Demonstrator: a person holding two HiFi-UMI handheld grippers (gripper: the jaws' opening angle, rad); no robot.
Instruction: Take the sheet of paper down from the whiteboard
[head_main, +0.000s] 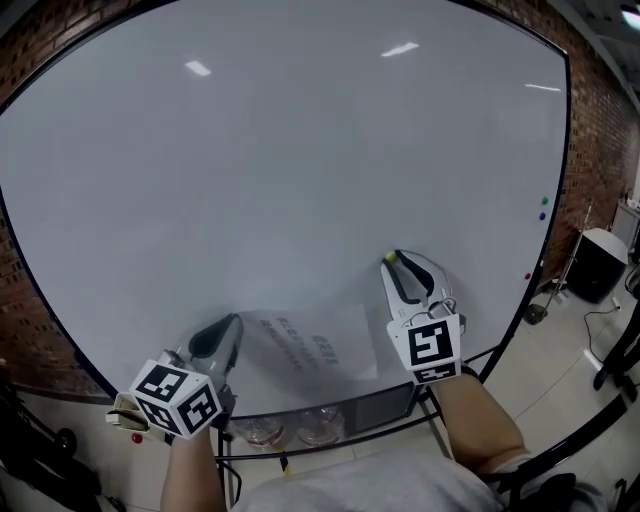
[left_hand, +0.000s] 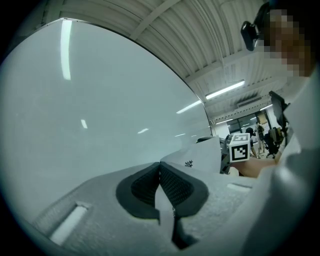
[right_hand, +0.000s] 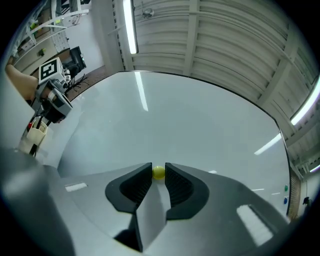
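A white sheet of paper with dark print lies against the lower middle of the whiteboard. My left gripper is shut on the sheet's left edge; in the left gripper view the paper runs out from between the closed pads toward the right. My right gripper is at the sheet's upper right corner, its tips shut on a small yellow magnet that sits on the board. The left gripper shows far left in the right gripper view.
Green and blue magnets and a red one sit near the board's right edge. A tray runs under the board, above the stand's legs. A black bin stands on the floor at right. Brick wall surrounds the board.
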